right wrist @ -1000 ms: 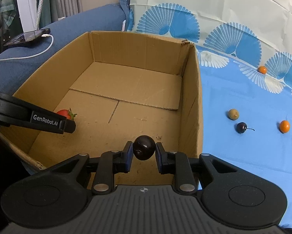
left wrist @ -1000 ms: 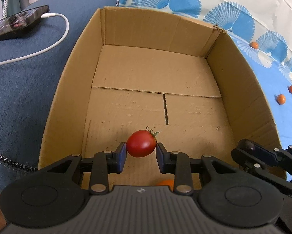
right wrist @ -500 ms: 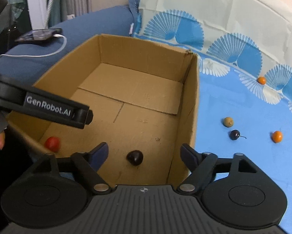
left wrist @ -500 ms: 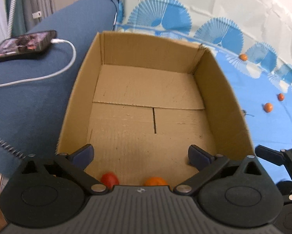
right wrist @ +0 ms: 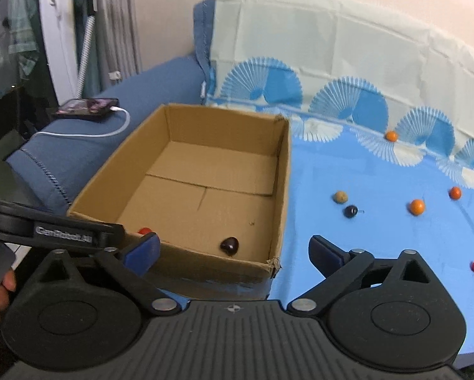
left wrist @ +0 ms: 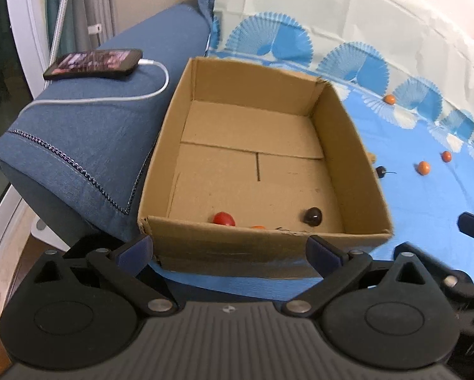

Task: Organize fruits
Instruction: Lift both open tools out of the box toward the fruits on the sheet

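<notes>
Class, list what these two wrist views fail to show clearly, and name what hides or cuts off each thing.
- Orange fruit in the cardboard box: left wrist view, mostly behind the near wall; absent from the right view.
- Red tomato: right wrist view, half hidden by the left hand-held gripper's finger.
- Tan fruit: left wrist view, cut off by the box wall.

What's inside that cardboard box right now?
The cardboard box holds a red tomato, a dark cherry and an orange fruit mostly hidden by the near wall, which may cover more along that edge.

Black grippers, blue-padded fingers (left wrist: 135, 248)
</notes>
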Motion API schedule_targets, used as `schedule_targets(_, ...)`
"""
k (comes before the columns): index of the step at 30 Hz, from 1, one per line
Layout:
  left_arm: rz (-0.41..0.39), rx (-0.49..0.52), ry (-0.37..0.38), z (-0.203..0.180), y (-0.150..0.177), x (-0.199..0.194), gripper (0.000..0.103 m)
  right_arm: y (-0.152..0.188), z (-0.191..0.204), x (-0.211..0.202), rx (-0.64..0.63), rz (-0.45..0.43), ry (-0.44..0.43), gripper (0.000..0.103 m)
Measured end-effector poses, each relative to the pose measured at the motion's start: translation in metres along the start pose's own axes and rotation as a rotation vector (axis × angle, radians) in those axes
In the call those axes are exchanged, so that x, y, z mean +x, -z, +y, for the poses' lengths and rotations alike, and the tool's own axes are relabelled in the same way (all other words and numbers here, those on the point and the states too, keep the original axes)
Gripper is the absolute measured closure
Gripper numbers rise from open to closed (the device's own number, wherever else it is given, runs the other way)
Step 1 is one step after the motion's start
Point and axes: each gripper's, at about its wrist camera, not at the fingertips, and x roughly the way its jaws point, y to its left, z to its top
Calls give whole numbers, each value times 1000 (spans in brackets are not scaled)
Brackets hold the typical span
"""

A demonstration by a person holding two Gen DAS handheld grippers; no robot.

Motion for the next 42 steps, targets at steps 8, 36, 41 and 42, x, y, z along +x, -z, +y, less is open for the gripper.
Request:
schedule_targets(8, -73, 2, -20, -7, 9, -34, 0, 6, 10, -39, -53, -91, 5, 1)
schedule_targets(36, -130, 65, -48, -27, 19, -64, 0, 14, 11, -65, -25, -160, 25, 1)
schedule_targets(41, -107, 71, -54, -29, 18, -55, 0, 14, 7, -57, -11, -141, 17, 1)
schedule_targets(42, -103, 74, -55, -29, 17, -54, 0, 14, 6, -56, -9, -138, 15, 1)
